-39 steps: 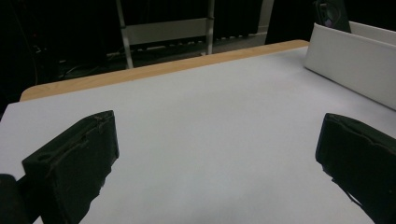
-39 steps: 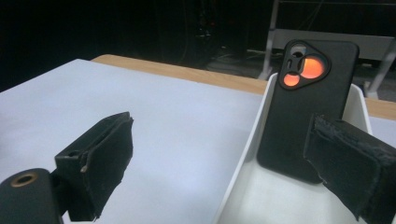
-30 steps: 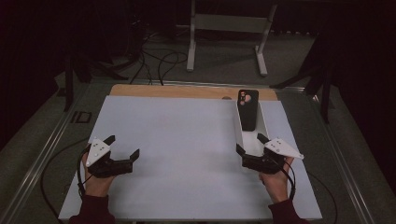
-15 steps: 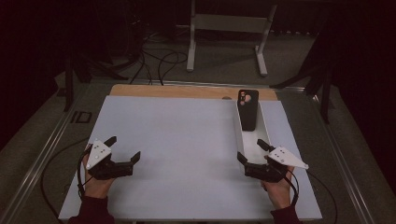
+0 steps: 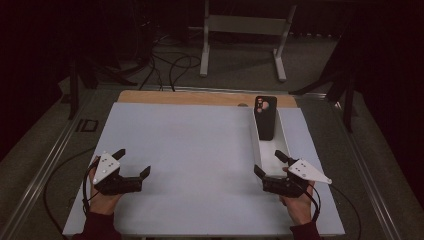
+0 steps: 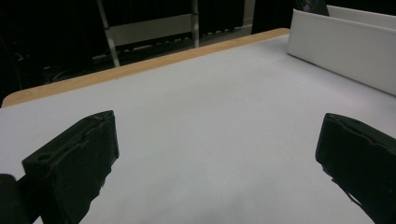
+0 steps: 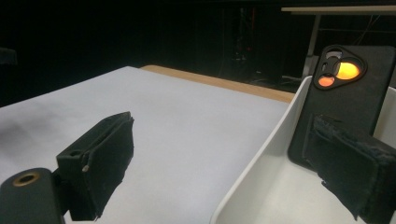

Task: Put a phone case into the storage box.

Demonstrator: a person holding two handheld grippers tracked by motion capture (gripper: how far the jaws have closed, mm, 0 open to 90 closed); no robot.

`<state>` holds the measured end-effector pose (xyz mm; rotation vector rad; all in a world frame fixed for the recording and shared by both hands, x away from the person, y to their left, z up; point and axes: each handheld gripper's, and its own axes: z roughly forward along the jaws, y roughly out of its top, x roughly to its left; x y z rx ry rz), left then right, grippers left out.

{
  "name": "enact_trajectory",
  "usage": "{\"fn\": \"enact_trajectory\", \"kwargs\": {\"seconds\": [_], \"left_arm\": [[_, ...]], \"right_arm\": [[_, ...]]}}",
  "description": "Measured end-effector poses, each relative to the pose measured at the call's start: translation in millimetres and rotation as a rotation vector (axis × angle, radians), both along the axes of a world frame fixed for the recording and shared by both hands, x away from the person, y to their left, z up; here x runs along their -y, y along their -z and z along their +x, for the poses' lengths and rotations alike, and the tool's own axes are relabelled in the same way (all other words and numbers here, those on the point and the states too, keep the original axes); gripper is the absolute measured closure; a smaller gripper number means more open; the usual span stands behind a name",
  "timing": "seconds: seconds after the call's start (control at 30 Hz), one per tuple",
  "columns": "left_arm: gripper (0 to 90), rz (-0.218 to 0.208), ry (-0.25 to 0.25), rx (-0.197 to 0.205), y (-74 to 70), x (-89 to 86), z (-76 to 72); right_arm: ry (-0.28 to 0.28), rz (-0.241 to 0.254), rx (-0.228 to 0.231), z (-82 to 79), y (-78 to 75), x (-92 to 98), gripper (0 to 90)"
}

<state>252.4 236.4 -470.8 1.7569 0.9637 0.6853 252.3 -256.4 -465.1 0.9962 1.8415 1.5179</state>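
Observation:
A black phone case (image 5: 265, 117) stands leaning at the far end of a long white tray (image 5: 271, 149) on the right of the white table sheet (image 5: 200, 145). My right gripper (image 5: 267, 161) hovers open at the tray's near end, one jaw over the tray and one over the sheet. In the right gripper view the case (image 7: 348, 95) shows orange-lit camera holes, beyond the open right gripper (image 7: 224, 163) that straddles the tray wall (image 7: 261, 158). My left gripper (image 5: 134, 161) stands open and empty at the near left. In its own view the left gripper (image 6: 217, 158) faces bare sheet, with the tray (image 6: 345, 51) off to the right.
A wooden strip (image 5: 200, 97) borders the sheet's far edge. Behind the table stand a metal frame (image 5: 245, 30) and floor cables (image 5: 170, 65). Grey side rails (image 5: 45, 170) flank the table. Broad bare sheet lies between the two grippers.
My right gripper has drawn back a little toward the near edge. The left one has barely shifted. Both stay open.

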Motion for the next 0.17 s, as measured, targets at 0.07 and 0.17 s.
{"fn": "enact_trajectory", "kwargs": {"seconds": [0.07,0.17], "left_arm": [[0.0,0.001,0.000,0.000,0.2,0.7,0.3],[0.0,0.008,-0.007,0.000,0.6,1.7,0.7]], "right_arm": [[0.000,0.002,0.002,-0.4,0.2,1.1,8.5],[0.002,0.007,0.005,-0.3,0.4,3.0,8.5]]}}
